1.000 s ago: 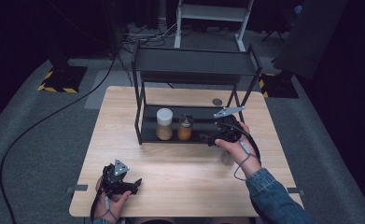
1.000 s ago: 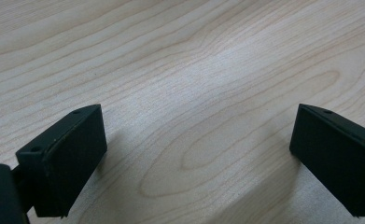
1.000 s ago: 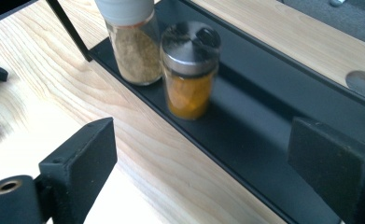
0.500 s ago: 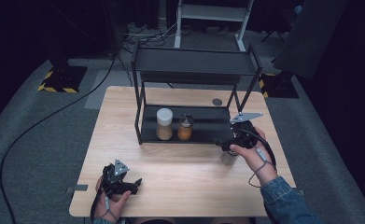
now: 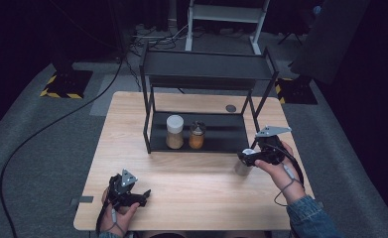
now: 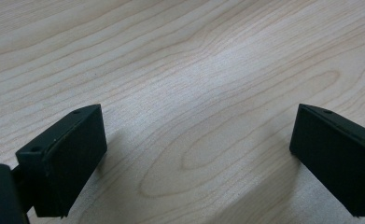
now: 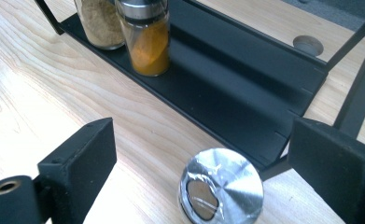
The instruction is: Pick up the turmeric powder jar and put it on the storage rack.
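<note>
My right claw [image 7: 203,163], released, hangs over the silver-capped jar [image 7: 221,190] at the frame's lower centre, on the bench [image 7: 26,93] beside the black rack [image 7: 245,93]. My left claw [image 6: 196,158], lower left in the high view, gapes empty.

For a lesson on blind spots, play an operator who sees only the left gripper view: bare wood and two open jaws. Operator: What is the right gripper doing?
Observer: The right gripper hovers at a steel-capped jar on the table, jaws open and clear of the cap.
Operator: Is anything near that jar?
Observer: A black rack stands just behind it, with a white-lidded jar and an orange spice jar side by side on its lower shelf.
Operator: Where is my gripper in all this?
Observer: The left gripper is at the table's near left corner, far from the rack.
</note>
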